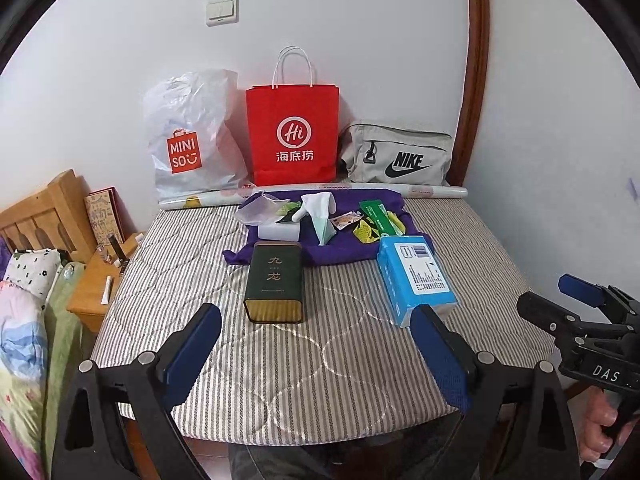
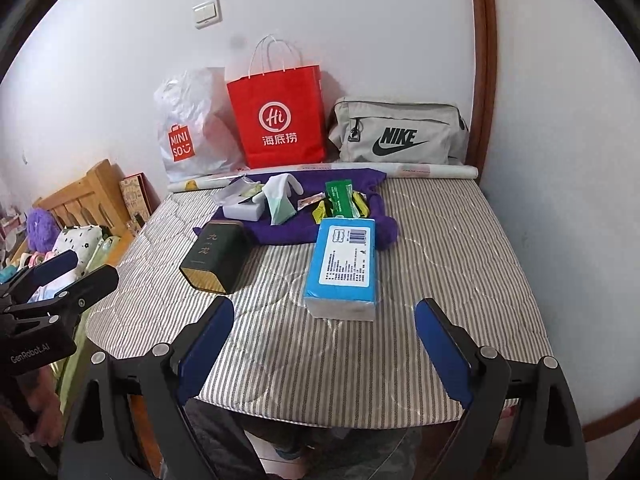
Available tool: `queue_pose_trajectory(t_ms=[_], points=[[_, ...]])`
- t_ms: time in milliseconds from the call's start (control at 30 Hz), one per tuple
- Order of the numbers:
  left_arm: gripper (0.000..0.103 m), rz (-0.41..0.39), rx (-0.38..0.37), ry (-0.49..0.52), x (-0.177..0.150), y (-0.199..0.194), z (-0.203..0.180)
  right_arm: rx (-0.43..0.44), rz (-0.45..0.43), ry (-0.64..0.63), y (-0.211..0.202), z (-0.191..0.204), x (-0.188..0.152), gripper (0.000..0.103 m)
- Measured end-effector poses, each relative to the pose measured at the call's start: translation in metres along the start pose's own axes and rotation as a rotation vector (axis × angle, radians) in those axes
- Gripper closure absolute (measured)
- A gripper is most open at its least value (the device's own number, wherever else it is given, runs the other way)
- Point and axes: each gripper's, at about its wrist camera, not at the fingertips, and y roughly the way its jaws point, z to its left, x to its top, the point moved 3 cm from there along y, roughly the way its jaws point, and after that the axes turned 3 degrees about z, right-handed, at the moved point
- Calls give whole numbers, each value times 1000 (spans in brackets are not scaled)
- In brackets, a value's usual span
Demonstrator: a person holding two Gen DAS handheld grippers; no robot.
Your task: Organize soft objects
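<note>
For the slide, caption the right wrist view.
Open right gripper hovers before a blue tissue pack, green tin and purple cloth on a striped mattress.

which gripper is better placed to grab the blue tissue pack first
Right, probably: the blue tissue pack lies ahead between the open right gripper fingers; for the left gripper it sits off to the right.

White walls (image 1: 360,32), a light switch (image 1: 222,10), wooden headboard (image 1: 44,216) at left.
</note>
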Motion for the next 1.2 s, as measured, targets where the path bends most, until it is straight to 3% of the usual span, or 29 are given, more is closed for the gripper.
queue_pose_trajectory(t_ms=[1200], points=[[7,-1,3,-3,-4,-7,2,1,-2,-56,-6,8,-4,12]])
